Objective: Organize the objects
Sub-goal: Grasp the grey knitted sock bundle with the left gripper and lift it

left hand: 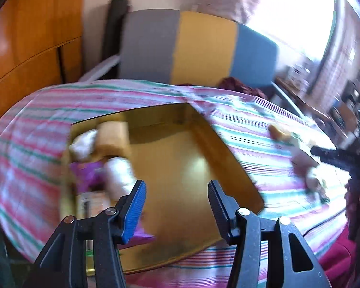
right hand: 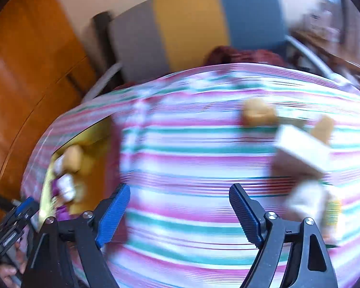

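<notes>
A gold tray (left hand: 180, 168) lies on the striped cloth. In its left part sit a tan box (left hand: 111, 136), a white packet (left hand: 84, 144), a purple packet (left hand: 88, 171) and a white roll (left hand: 120, 175). My left gripper (left hand: 176, 195) is open and empty above the tray's near half. My right gripper (right hand: 180, 206) is open and empty over bare striped cloth. To its right lie a white box (right hand: 302, 151), a tan item (right hand: 259, 115) and a white packet (right hand: 307, 201). The tray also shows at the left of the right wrist view (right hand: 91, 139). Both views are blurred.
The striped cloth (left hand: 252, 132) covers a table. A chair with a grey, yellow and blue back (left hand: 199, 48) stands behind it. A wooden cabinet (left hand: 24, 48) is at the left. A dark red cloth (right hand: 240, 55) lies on the chair seat.
</notes>
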Demonstrator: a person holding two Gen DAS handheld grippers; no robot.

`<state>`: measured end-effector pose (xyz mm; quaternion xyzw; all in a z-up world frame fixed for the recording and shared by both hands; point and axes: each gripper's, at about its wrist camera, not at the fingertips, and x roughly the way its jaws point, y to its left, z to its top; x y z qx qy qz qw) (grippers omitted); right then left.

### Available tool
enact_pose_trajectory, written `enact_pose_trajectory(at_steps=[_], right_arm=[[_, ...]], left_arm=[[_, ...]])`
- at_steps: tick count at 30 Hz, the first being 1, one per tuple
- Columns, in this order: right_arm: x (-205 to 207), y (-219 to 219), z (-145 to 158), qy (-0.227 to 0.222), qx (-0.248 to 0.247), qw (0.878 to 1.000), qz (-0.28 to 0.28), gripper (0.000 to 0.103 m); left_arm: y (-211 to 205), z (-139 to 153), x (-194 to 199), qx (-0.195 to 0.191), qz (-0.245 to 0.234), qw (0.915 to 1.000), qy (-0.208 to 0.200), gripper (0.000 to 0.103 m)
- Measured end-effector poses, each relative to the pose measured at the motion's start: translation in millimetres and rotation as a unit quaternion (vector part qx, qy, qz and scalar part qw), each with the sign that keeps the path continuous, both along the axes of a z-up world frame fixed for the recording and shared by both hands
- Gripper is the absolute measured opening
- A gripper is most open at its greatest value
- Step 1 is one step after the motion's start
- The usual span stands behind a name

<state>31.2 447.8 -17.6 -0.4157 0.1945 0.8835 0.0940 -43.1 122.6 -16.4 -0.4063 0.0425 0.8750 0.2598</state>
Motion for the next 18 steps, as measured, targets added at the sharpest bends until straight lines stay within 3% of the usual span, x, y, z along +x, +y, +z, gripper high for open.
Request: enact_pose_trajectory(at_steps=[6,9,11,13,18], right_arm=[[58.6,112.8,-3.4,-0.006,0.008,0.988,-0.154,0.087],[92.6,159.6,-23.2,-0.003,-0.014,0.97,-0.241,0.087],[110.9,182.7,-42.4,-0.026,-0.059,0.951,-0.303,0.083],[120.3,194.8,-46.0,-0.015,-0.09,0.94,-0.33,0.083],[119.3,197.0,-43.5,-0.015,-0.09,0.941,-0.326,0.083]], left_arm=[[72.8,2.2,20.9,-0.005,-0.091,0.9958,-0.012,0.058],[109.5,-1.6,33.1,-0.016,-0.131,0.9911,-0.018,0.058],[133.5,-4.4,39.6,-0.021,-0.158,0.9869,-0.024,0.058],[163.4,-8.1,46.2,-0.026,-0.187,0.9818,-0.022,0.058],[224.9,-25.2,55.1,-0.041,-0.242,0.9683,-0.045,0.058]])
